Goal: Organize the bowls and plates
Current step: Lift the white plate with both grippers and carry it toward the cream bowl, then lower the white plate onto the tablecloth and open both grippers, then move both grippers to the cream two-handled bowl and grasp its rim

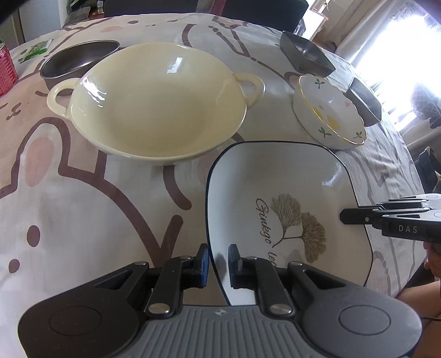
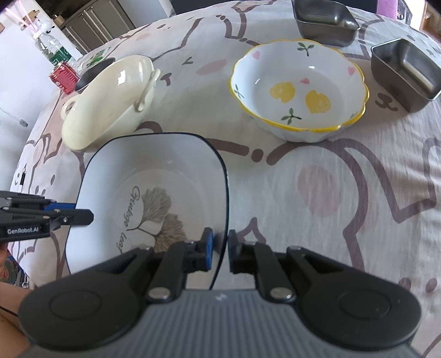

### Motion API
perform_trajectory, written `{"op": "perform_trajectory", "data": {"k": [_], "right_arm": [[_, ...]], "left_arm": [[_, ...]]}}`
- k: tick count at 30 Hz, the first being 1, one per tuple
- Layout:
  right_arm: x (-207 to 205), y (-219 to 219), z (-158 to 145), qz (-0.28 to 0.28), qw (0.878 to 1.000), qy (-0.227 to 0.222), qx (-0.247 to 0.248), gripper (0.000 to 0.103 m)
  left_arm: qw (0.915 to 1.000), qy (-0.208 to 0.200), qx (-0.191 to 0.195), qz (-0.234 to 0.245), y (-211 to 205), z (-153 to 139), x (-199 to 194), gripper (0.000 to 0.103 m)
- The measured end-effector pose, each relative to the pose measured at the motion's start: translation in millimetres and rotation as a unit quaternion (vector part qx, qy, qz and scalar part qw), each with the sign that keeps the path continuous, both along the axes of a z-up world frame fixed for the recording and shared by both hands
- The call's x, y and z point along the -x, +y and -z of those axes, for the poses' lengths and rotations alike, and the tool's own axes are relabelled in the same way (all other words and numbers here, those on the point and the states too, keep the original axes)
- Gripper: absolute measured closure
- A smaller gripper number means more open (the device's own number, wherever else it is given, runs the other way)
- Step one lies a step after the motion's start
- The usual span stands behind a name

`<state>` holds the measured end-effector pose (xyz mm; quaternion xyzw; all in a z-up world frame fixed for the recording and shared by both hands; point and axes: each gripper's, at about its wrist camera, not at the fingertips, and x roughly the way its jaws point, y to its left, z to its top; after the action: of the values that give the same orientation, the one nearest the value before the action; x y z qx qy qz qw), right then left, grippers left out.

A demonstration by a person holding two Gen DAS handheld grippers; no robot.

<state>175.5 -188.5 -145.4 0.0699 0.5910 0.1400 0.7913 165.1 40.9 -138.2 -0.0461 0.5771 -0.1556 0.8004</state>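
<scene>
A white square plate [image 1: 286, 192] with a dark rim and a ginkgo leaf print is held between both grippers above the table; it also shows in the right wrist view [image 2: 154, 170]. My left gripper [image 1: 217, 261] is shut on the plate's left rim. My right gripper [image 2: 220, 247] is shut on its right rim and shows from the side in the left wrist view [image 1: 350, 216]. A cream two-handled bowl [image 1: 154, 102] sits beyond the plate, seen also in the right wrist view [image 2: 110, 102]. A white flowered bowl with a yellow rim [image 2: 300, 91] stands to the right.
Two steel rectangular trays [image 2: 325, 19] [image 2: 405, 71] stand at the far right. A dark oval pan [image 1: 77, 60] sits behind the cream bowl. A red can [image 2: 64, 77] and a bottle stand at the far left edge. The tablecloth [image 2: 330, 220] has a cartoon print.
</scene>
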Motion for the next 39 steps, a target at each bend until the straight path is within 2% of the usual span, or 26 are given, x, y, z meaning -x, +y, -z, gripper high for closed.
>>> {"op": "perform_trajectory", "data": {"k": [7,12,15,17,23,25,27,33,39], "right_arm": [[6,-5,-1,-0.001,1.0,0.0,-0.007,0.087],[11,-8,1,-0.004,1.0,0.003,-0.003,0.065],[16,-11,0,-0.005,1.0,-0.004,-0.003,0.053],[18,-13,-1,-0.006,1.0,-0.012,0.001,0.045],[23,-19,-6,-0.007,0.999,-0.035,0.004,0.018],[24,-20,-7,-0.006,0.999,-0.041,0.004,0.011],[24,-20,-8,-0.003,0.999,-0.047,0.003,0.0],[22,-16,-19,-0.017,0.998,-0.063,-0.008,0.0],[13,-12,-48,0.004,0.99,-0.136,-0.037,0.0]], "left_arm": [[1.0,0.003,-0.002,0.005,-3,1,2,0.08],[0.9998,0.01,-0.005,0.019,-11,4,7,0.069],[0.9996,0.011,-0.003,0.024,-15,5,9,0.053],[0.9997,0.008,-0.003,0.022,-16,5,10,0.032],[0.9998,-0.006,0.002,0.021,-14,2,12,0.006],[0.9998,-0.01,0.0,0.019,-12,1,12,0.004],[0.9997,-0.014,-0.002,0.018,-11,0,13,0.002],[0.9993,-0.031,0.011,0.017,-2,-12,13,0.0],[0.9963,-0.081,0.026,-0.012,19,-39,7,0.0]]}}
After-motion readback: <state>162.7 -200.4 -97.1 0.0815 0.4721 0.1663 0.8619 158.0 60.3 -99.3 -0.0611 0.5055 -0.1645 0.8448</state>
